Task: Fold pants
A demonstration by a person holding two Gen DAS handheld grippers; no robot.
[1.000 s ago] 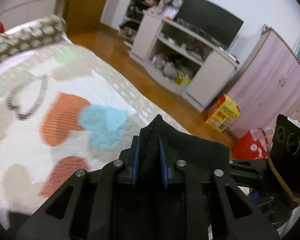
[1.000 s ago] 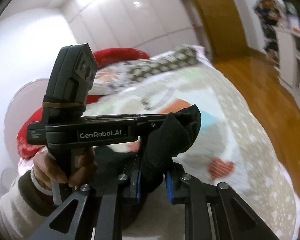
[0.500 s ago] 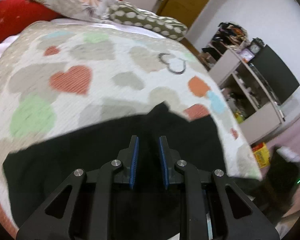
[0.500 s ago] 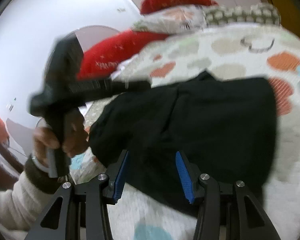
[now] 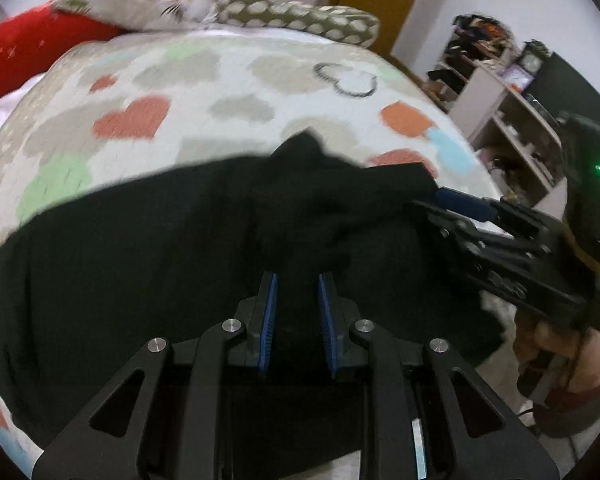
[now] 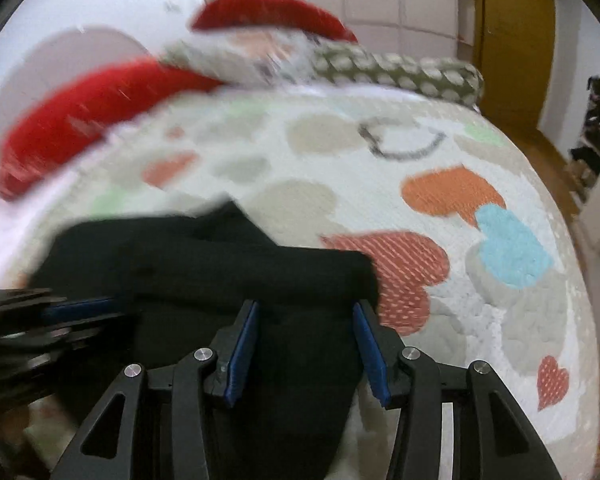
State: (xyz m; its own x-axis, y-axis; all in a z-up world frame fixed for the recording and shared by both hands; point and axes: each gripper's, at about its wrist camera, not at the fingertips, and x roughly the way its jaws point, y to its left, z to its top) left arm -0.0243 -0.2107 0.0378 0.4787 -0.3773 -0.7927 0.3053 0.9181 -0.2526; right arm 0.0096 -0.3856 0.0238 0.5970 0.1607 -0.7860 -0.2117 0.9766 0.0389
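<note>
Since 1 s ago both grippers have swung from holding the cloth up in the air to laying it down, and the right one has let go. Now the pants [image 5: 148, 264] lie spread on the bed [image 5: 228, 80], a wide black slab w/ its long axis running left-right across the near part of the quilt, well short of the pillows [image 5: 220, 8] at the far end.

Left gripper [image 5: 296, 312] is narrow, jaws pinched on a bunched ridge of pants that rises toward the pillows. Right gripper [image 6: 306, 348] is wide apart, cloth lying loose between its pads, nothing clamped; it sits at the pants' right edge, beside the red heart [image 6: 404, 268].

Judging by this, left is the nearer arm w/ control; next fold prob. needs right to re-grip that near edge.
</note>
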